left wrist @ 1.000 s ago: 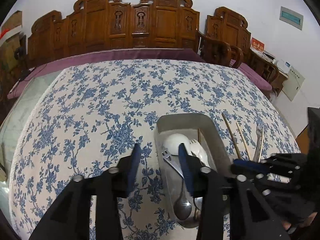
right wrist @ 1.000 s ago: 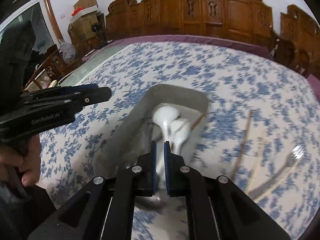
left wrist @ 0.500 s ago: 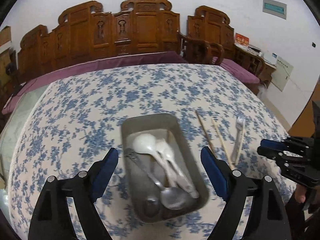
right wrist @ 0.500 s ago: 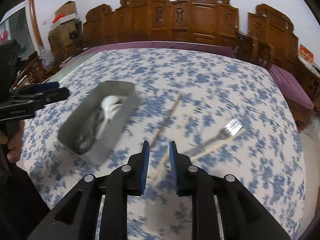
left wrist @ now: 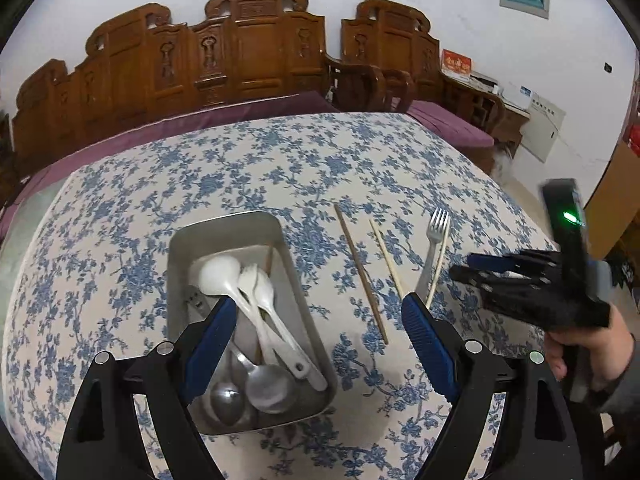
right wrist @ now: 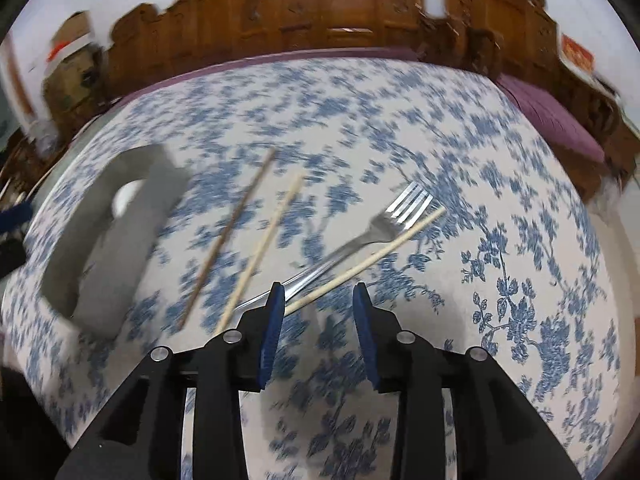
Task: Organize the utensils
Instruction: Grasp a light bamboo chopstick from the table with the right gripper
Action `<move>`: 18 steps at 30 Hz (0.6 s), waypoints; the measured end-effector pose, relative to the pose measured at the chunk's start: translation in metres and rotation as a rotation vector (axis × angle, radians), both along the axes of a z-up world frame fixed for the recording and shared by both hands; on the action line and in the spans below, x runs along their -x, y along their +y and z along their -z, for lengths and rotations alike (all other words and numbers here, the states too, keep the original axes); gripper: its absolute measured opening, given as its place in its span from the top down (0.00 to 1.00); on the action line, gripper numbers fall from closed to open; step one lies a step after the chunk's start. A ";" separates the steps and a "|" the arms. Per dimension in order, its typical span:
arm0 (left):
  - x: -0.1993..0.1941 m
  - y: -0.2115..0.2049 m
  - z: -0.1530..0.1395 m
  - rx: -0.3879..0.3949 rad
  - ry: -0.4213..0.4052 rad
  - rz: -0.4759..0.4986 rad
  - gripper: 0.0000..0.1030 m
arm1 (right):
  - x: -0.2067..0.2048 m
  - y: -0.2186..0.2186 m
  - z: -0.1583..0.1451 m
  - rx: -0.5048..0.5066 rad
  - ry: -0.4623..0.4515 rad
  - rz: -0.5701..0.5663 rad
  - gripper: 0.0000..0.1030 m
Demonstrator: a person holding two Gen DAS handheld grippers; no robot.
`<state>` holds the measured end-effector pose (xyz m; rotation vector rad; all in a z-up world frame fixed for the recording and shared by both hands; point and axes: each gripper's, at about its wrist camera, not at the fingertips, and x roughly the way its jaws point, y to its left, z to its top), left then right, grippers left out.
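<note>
Since the earlier frames the right gripper (right wrist: 318,304) had left the metal tray (left wrist: 280,240) and come over the loose utensils to the tray's right, its jaws parting from nearly closed; the left gripper (left wrist: 316,320) had widened from a narrow gap to a broad one. The left gripper stood wide open above the tray's near end, holding nothing. The right gripper's jaws were opening, with only tablecloth (right wrist: 500,200) between the pads; the handle ends of the fork (right wrist: 384,228) and a pale chopstick (right wrist: 372,258) passed just beside its left pad.

Left wrist view: the tray's contents were visible, namely white plastic spoons (left wrist: 224,276), metal spoons (left wrist: 270,388) and one chopstick lying against the tray's far wall. To the right of the tray lay a dark chopstick (left wrist: 360,272), then a second pale chopstick (left wrist: 386,258), then the fork with the pale chopstick beside it. The person's hand (left wrist: 580,344) gripped the right tool well right of the tray.

Right wrist view: blurred; the tray appeared at left with only a white patch inside, but the fork tines showed clearly.
</note>
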<state>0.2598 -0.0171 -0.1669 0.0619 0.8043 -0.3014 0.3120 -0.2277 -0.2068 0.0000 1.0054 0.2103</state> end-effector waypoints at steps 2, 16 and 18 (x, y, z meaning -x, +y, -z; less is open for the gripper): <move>0.002 -0.005 0.001 -0.007 -0.002 0.009 0.21 | -0.012 -0.004 0.008 -0.014 0.024 0.041 0.63; 0.003 -0.019 0.008 -0.042 0.006 0.039 0.21 | -0.032 -0.011 0.026 0.123 0.126 0.101 0.78; 0.003 -0.022 0.008 -0.047 0.005 0.042 0.21 | -0.027 -0.019 0.025 0.116 0.140 0.106 0.87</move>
